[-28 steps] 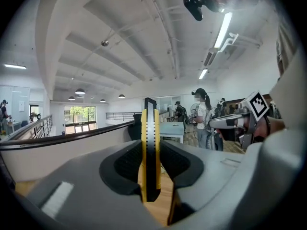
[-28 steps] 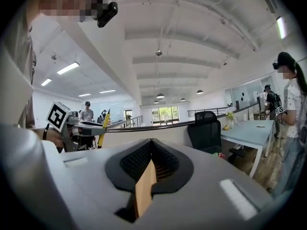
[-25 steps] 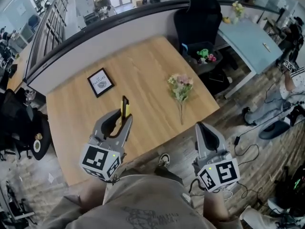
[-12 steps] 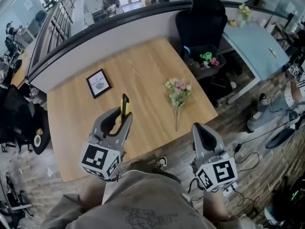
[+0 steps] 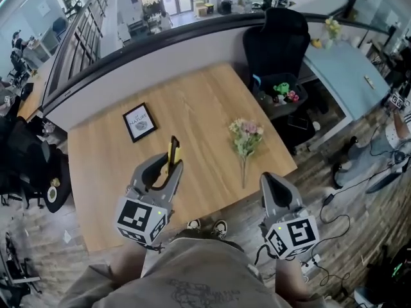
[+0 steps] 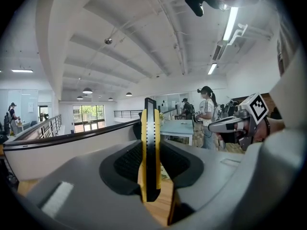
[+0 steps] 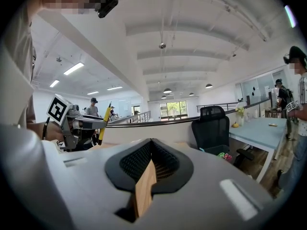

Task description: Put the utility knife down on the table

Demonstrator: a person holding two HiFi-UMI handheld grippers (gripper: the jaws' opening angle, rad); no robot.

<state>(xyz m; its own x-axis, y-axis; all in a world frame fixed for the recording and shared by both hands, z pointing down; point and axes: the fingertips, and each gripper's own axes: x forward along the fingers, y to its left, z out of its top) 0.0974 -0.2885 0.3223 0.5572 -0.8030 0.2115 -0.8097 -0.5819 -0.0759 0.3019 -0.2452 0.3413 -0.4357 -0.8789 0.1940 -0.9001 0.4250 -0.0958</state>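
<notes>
Utility knife [image 5: 172, 149] stands upright in your left gripper [image 5: 168, 170], its yellow body pinched between the pads and poking well above them. It is over the near part of the wooden table [image 5: 205, 101], not yet on it. Gripped low like that, it should lie flat once you tip it forward. Your right gripper [image 5: 272, 183] has its jaws together on nothing, by the table's near edge. Both hands sit close to your body, grippers aimed forward, roughly level.
</notes>
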